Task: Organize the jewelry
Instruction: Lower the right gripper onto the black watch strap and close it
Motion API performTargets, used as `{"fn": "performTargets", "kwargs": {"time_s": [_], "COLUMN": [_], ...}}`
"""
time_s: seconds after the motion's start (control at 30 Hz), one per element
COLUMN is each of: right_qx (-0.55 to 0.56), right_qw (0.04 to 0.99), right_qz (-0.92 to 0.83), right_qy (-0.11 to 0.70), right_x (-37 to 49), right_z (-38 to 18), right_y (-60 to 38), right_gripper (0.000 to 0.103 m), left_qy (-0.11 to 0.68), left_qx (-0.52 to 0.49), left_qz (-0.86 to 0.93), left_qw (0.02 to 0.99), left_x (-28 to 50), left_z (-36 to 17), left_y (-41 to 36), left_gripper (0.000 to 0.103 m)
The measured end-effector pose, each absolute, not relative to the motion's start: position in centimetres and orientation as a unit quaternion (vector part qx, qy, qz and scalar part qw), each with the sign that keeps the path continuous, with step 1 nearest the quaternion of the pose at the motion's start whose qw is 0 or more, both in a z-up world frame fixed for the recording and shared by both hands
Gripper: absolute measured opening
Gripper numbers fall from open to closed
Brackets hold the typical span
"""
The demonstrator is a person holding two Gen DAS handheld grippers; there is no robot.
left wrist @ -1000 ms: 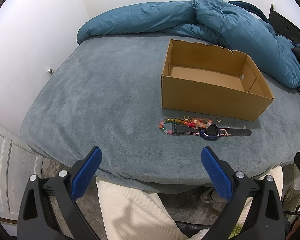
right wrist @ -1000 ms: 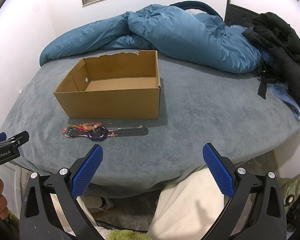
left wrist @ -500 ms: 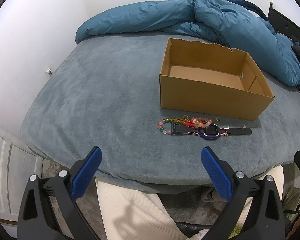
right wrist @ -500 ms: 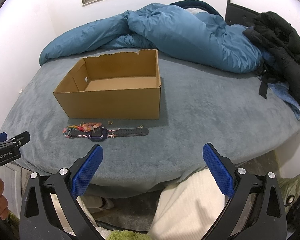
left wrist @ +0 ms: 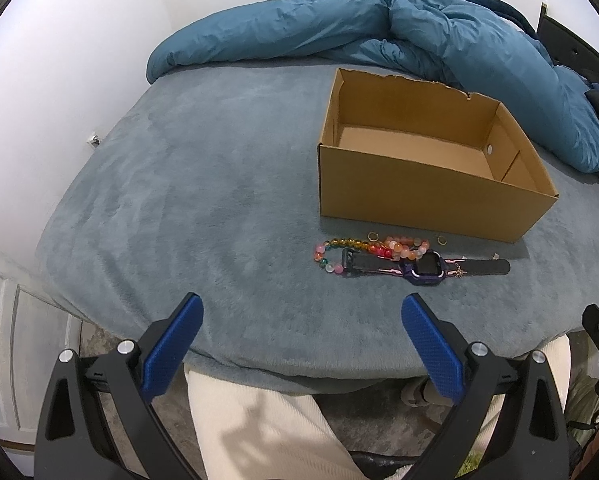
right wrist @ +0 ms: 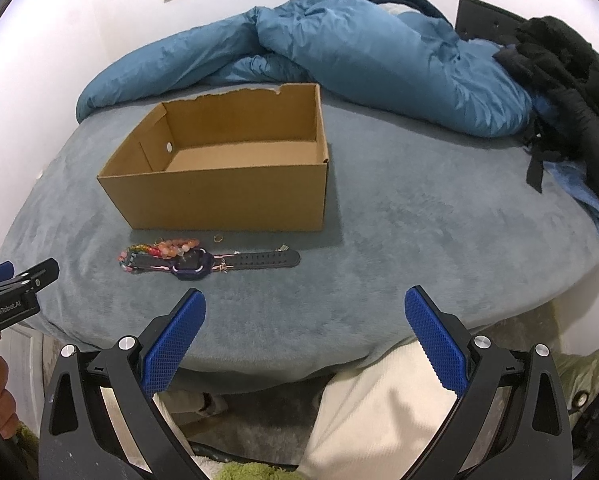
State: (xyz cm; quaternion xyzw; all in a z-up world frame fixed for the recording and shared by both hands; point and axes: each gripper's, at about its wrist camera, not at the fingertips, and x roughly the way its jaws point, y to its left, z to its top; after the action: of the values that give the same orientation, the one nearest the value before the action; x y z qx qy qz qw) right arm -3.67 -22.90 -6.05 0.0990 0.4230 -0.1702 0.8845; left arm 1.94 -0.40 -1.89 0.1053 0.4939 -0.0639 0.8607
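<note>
An open brown cardboard box sits on the grey-blue bed; what shows of its floor is bare. Just in front of it lie a colourful bead bracelet, a purple watch with a black strap, two small gold rings and a thin chain with a charm. My left gripper hangs open at the bed's near edge, short of the jewelry. My right gripper is open too, below and right of the watch.
A rumpled blue duvet is piled behind the box. Black clothing lies at the far right. A white wall borders the bed on the left. The person's cream trouser legs show below the bed edge.
Both grippers have edged slightly forward toward the bed; the jewelry and box have stayed put. Both stay open.
</note>
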Motion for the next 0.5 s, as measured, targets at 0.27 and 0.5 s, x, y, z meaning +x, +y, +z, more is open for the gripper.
{"fn": "performTargets", "kwargs": {"time_s": [0.27, 0.5], "right_qx": [0.114, 0.132], "right_qw": [0.877, 0.875], "right_qz": [-0.157, -0.138], "right_qy": [0.439, 0.446], "right_x": [-1.3, 0.8], "right_z": [-8.1, -10.4], "right_y": [-23.5, -24.4], "right_gripper": [0.096, 0.096], "left_qy": [0.510, 0.512], "left_qx": [0.101, 0.095], "left_qz": [-0.069, -0.084], "left_qw": [0.851, 0.850], "left_x": [4.2, 6.1], "left_z": [-4.7, -7.3], "left_y": [-0.6, -0.7], "left_gripper": [0.097, 0.097]}}
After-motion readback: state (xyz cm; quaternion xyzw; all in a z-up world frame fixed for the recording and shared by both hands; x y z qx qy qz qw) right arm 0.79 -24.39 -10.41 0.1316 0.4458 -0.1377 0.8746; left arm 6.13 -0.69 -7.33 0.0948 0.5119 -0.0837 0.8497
